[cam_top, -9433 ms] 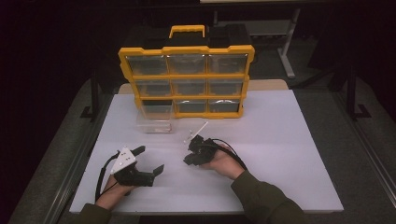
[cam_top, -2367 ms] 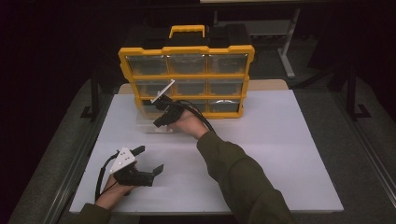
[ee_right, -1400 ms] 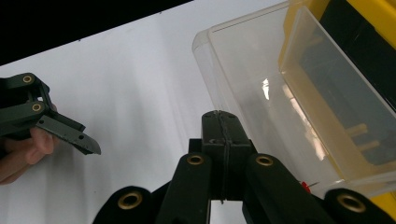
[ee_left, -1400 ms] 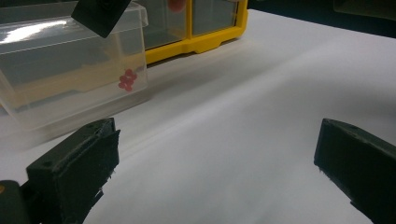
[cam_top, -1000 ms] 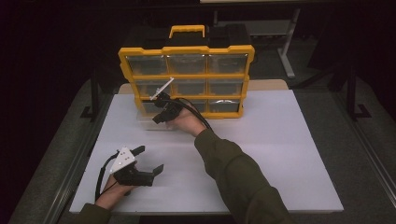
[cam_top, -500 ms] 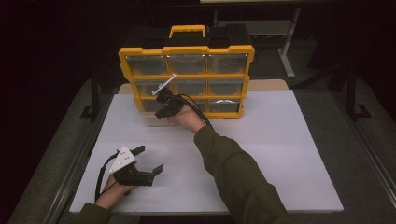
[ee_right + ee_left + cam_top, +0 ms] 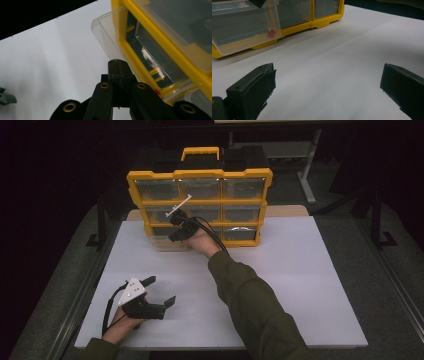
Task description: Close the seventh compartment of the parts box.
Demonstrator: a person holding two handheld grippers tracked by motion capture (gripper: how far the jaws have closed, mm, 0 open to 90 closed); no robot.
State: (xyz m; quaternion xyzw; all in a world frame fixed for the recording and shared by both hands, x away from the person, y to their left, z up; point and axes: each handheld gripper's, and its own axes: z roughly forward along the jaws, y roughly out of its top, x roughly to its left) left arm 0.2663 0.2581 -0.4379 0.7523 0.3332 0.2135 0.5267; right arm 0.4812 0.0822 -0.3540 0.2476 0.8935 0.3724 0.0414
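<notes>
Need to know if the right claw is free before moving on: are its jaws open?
No. In the right gripper view the right claw has its two black jaws pressed flat together with nothing between them, beside the organizer.

A table (image 7: 310, 285) covered by a white sheet carried the things. At its far edge stood a yellow organizer (image 7: 200, 205) with 9 clear drawers in 3 rows of 3. Its bottom-left drawer (image 7: 244, 27) was pulled out over the sheet, with a small red piece (image 7: 272, 33) inside.
</notes>
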